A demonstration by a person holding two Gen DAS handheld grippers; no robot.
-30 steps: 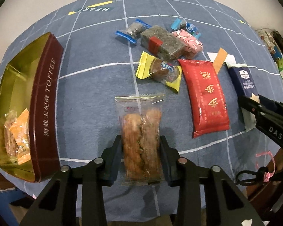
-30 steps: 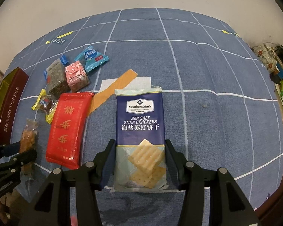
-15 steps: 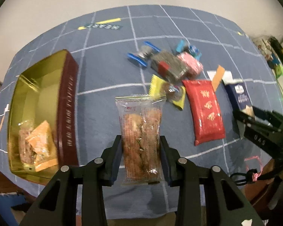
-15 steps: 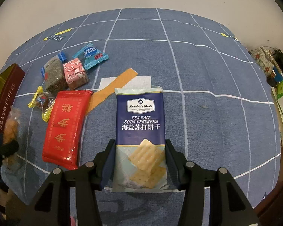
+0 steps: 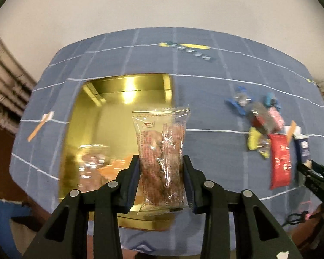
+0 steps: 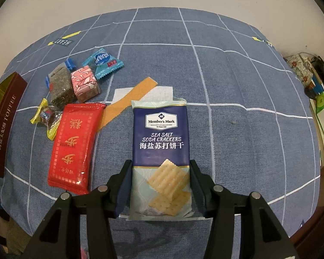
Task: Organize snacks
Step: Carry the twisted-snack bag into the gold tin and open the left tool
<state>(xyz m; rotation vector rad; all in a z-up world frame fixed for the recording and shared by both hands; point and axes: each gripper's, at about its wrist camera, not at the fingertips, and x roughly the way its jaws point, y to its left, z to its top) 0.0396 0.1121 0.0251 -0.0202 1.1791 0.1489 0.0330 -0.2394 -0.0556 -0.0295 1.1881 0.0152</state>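
Now the left gripper (image 5: pixel 161 183) clamps the clear snack packet (image 5: pixel 161 164) above the gold tin (image 5: pixel 118 86) (blurred), while the right gripper (image 6: pixel 160 185) pinches the cracker pack (image 6: pixel 161 151).

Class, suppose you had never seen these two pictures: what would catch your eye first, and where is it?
Probably the shiny gold tin, open on the blue cloth in the left wrist view, with the left gripper holding a clear snack packet in front of its open top. In the right wrist view, the navy soda cracker pack stands out, clamped in the right gripper, beside a bright red packet on its left.
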